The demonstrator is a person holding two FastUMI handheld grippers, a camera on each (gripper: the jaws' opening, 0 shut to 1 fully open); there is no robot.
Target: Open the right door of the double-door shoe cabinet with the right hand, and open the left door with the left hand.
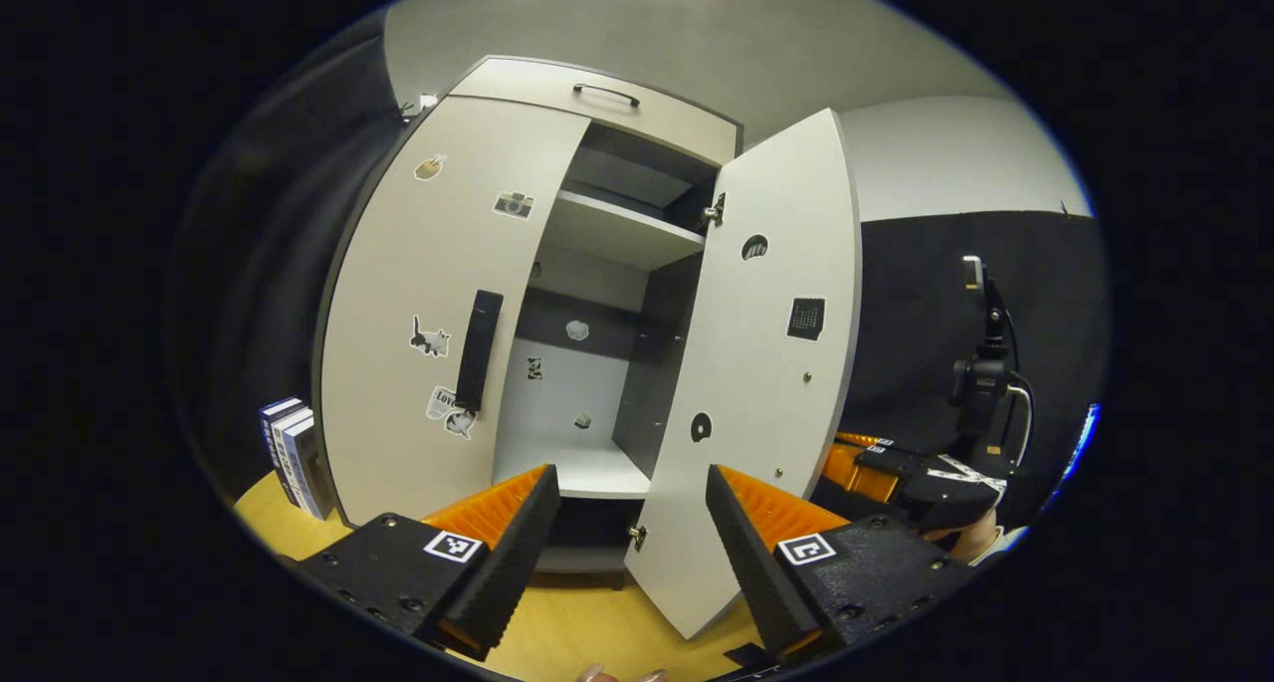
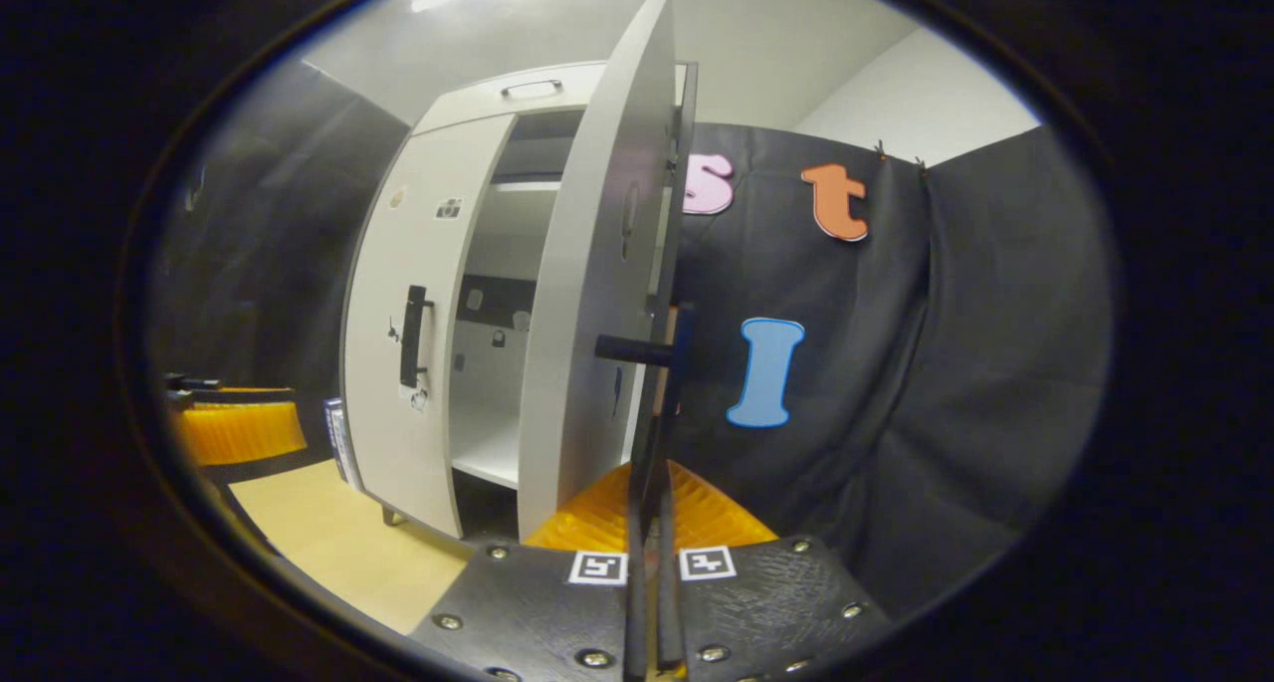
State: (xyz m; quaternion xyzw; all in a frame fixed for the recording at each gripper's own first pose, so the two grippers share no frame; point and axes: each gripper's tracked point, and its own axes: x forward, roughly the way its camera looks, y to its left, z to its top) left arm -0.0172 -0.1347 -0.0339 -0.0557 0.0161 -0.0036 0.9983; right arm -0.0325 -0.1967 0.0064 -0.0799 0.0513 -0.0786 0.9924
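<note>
Right door open, left door shut.
My right gripper (image 2: 652,523) clamps the white right door's (image 2: 587,294) black bar handle (image 2: 665,403); my left gripper (image 1: 629,523) gapes before the closed left door (image 1: 428,304).

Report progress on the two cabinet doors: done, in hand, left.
Done: the right door stands swung wide, baring the shelves.
In hand: the right gripper is shut on the right door's handle, seen in the right gripper view.
Left: the left door looks closed; its handle is untouched, and the left gripper is open, short of it.
</note>
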